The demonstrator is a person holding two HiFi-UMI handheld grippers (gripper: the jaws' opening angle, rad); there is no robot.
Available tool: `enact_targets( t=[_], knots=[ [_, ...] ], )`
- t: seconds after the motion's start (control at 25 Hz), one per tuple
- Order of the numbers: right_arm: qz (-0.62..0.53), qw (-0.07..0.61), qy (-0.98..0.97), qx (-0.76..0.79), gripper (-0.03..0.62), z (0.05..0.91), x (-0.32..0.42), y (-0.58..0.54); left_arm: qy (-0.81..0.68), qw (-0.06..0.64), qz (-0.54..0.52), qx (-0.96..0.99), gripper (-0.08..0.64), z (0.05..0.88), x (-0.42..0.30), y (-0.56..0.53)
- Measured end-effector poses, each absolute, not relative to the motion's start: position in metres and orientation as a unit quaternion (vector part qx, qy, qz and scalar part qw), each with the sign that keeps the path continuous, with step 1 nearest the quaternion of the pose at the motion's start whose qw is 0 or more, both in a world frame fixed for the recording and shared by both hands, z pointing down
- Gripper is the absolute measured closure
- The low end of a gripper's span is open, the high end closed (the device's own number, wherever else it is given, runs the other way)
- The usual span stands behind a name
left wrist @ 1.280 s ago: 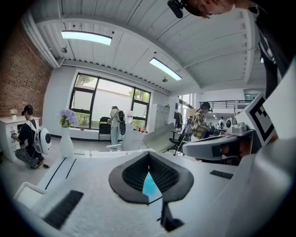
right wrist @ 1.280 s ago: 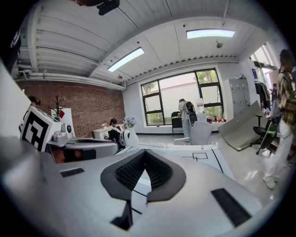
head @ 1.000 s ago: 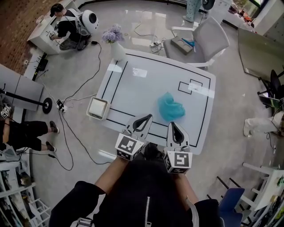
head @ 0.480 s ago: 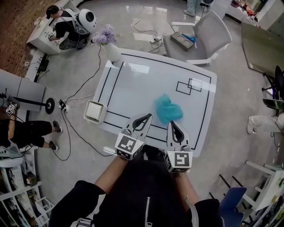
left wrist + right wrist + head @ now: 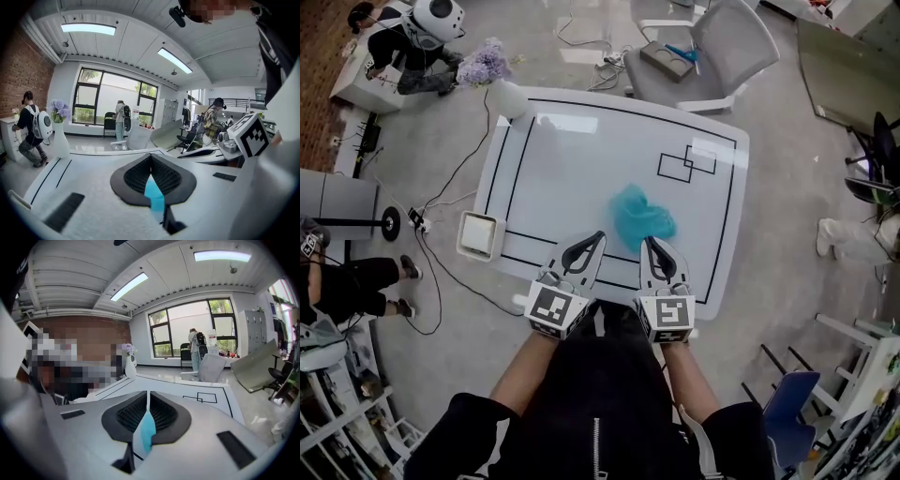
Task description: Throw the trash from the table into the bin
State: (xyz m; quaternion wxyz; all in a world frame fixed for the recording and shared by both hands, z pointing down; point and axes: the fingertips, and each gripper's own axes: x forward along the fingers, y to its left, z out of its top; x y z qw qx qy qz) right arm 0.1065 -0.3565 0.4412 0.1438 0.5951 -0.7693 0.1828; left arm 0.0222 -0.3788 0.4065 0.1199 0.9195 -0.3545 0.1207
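bearing blue trash [image 5: 639, 216]: white table [image 5: 581, 159] | bin [image 5: 478, 234] beside it | grey floor [image 5: 783, 131]

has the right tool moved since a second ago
Yes. The right tool went forward over the table: its tip now overlaps the near edge of the bag, which it stopped just short of before.

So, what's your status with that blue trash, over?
Left gripper and right gripper shut, empty. Blue trash on the table, just beyond the right gripper. Bin on floor by table's left side; nothing in the way.
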Motion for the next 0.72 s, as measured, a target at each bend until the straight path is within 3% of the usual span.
enact_targets(
  t=[0.24,0.72],
  knots=[
    [0.188,0.150,-0.781,0.576,0.567,0.467,0.096,-0.372,-0.356,0.125,0.139,0.916,0.552,0.419,0.013,-0.379],
    [0.201,0.163,-0.789,0.558,0.384,0.490,0.081,-0.391,-0.368,0.131,0.156,0.907,0.552,0.429,-0.008,-0.378]
  ],
)
